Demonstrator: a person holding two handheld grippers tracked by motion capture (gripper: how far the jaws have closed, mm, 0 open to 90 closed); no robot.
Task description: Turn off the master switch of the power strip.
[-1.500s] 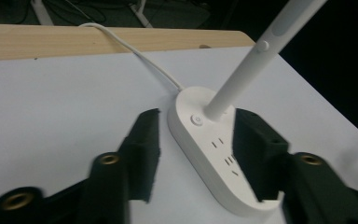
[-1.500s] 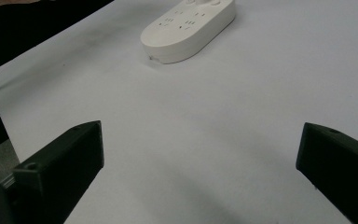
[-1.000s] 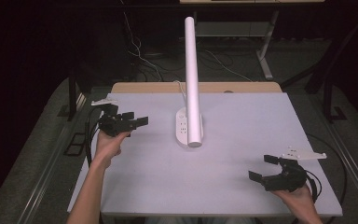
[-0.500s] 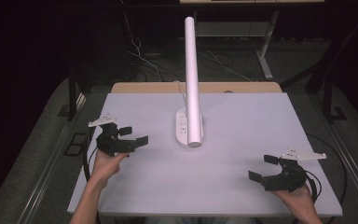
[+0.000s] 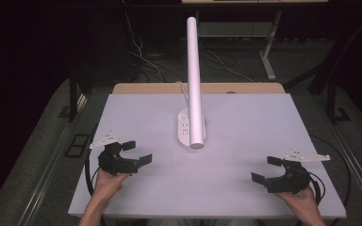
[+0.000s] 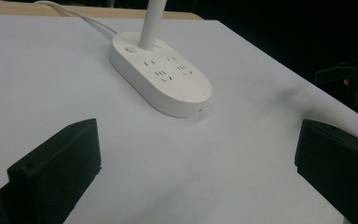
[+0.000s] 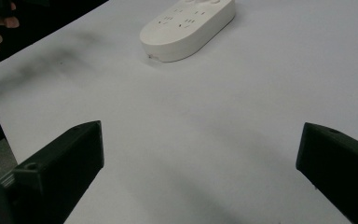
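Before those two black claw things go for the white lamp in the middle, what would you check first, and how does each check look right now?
1. Left gripper open with nothing between its jaws: ok; they have just been opening.
2. Right gripper open and empty: ok.
3. Lamp base flat on the table, apart from both grippers: ok.
4. Bare table between each gripper and the base: ok.
5. Lamp's white arm reaches over the base toward the person, so it may get in the way of coming down from above: not ok.
6. Where the white cord ends: cannot tell.
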